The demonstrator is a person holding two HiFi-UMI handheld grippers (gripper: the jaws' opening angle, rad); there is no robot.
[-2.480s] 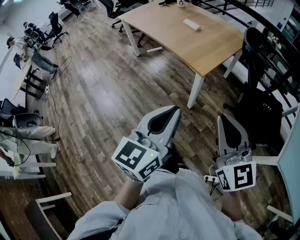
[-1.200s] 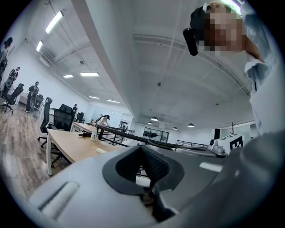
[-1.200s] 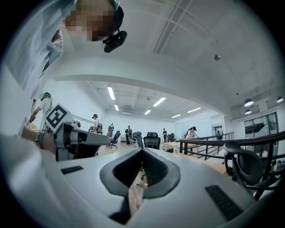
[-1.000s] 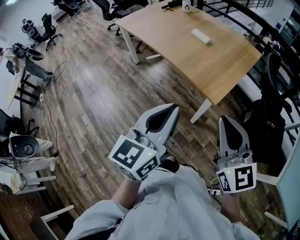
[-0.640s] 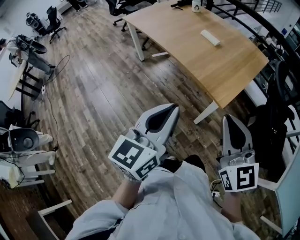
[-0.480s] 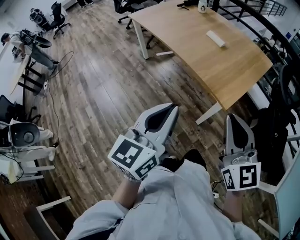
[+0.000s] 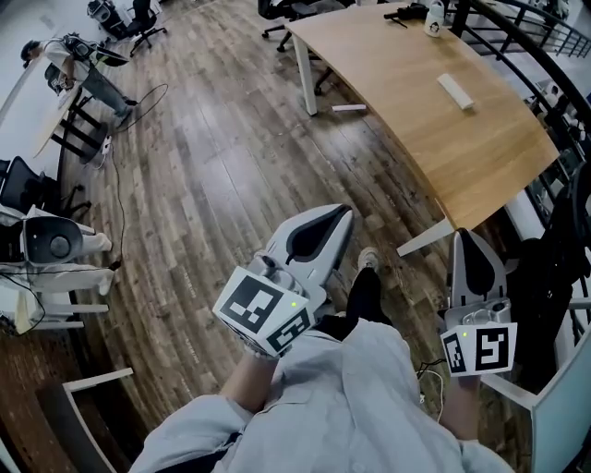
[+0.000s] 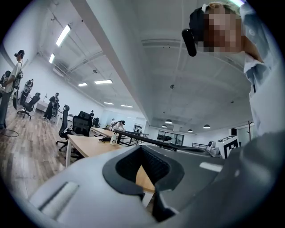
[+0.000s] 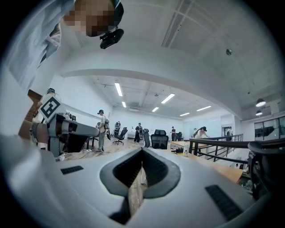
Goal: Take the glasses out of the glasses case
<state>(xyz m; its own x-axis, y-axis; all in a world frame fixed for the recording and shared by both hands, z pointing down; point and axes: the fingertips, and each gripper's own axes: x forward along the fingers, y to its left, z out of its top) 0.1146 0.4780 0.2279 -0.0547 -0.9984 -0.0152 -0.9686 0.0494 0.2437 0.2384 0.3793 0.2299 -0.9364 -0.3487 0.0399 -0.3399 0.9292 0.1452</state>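
Left tongs point(image 7: 343, 216), right tongs point(image 7: 464, 236) closed; white oblong case point(image 7: 455, 90).

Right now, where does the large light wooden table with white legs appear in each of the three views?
Head view: large light wooden table, upper right.
Left gripper view: the table, left of centre, just below mid-height.
Right gripper view: the table, right of centre, low.
Shared landmark: the small white bottle standing on the table, visible in all three.

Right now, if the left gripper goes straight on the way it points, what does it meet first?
Likely the wooden table. The left gripper, shut, points level at its near edge, with only open air over the floor between. Depth is unclear; it may pass over the top.
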